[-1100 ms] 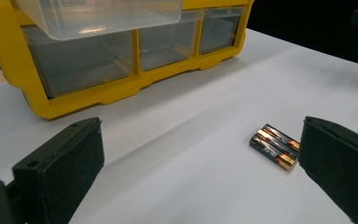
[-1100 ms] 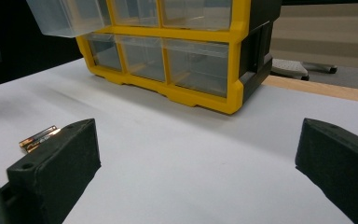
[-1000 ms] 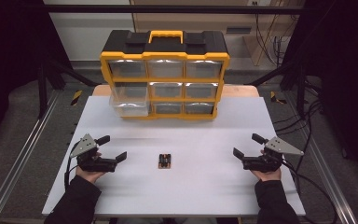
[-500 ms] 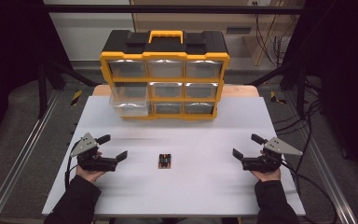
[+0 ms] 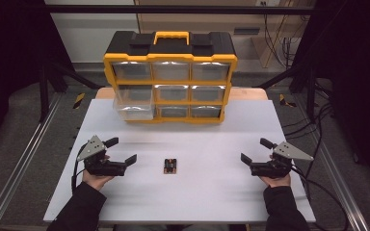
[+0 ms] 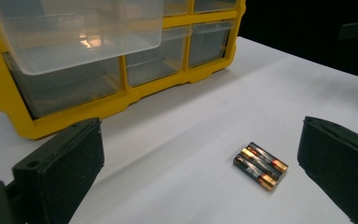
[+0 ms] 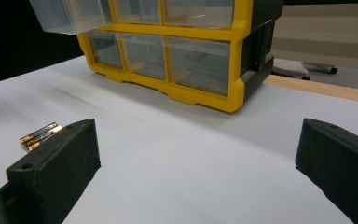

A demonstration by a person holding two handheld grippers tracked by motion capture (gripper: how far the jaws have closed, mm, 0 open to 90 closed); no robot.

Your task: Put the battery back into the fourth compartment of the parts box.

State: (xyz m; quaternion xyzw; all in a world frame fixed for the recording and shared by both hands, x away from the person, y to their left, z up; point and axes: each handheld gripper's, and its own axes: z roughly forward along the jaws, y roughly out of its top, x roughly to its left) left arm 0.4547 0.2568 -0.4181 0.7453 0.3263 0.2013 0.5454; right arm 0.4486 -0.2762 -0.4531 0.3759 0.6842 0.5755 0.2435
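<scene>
Nothing has shifted since a second ago: my left gripper (image 5: 124,150) and right gripper (image 5: 252,150) still rest wide open on the table (image 5: 221,202), batteries (image 5: 170,166) untouched between them, one drawer (image 5: 134,102) of the organizer (image 5: 170,77) open.

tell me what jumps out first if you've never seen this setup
The yellow and black drawer cabinet at the table's far edge grabs the eye, with its left middle drawer pulled out. In front of it a small pack of batteries lies alone mid-table. The left gripper and right gripper rest either side of it, both open.
</scene>
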